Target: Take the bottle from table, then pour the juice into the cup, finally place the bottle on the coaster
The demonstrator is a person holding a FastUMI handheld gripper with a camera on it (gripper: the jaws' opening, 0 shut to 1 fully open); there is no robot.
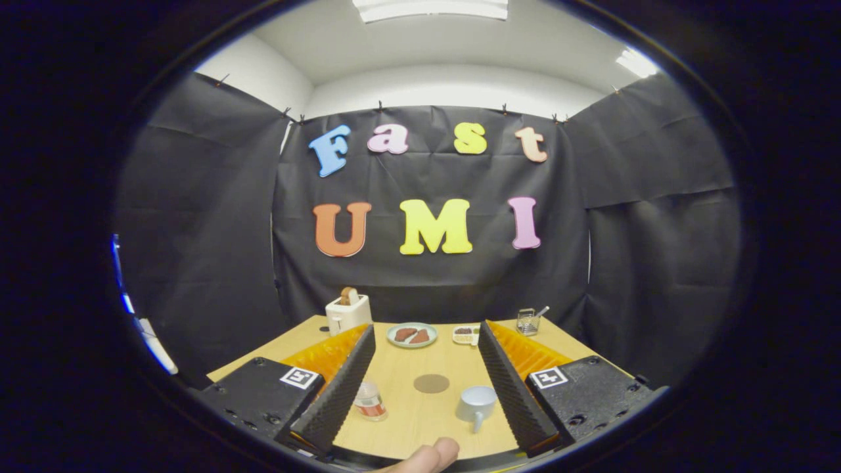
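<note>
wooden table (420, 420) | black cloth walls | claw (427, 378) open above table

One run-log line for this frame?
phase: pre-grasp | gripper: jaws open, empty | clear plastic bottle: on table | pale blue cup: upright | round brown coaster: bare

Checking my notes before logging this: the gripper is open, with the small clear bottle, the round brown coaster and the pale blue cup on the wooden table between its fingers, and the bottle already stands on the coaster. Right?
Not quite. In the gripper view the small clear bottle stands on the wooden table beside the round brown coaster, not on it. The rest holds: the gripper is open, and the pale blue cup sits between its fingers.
</note>
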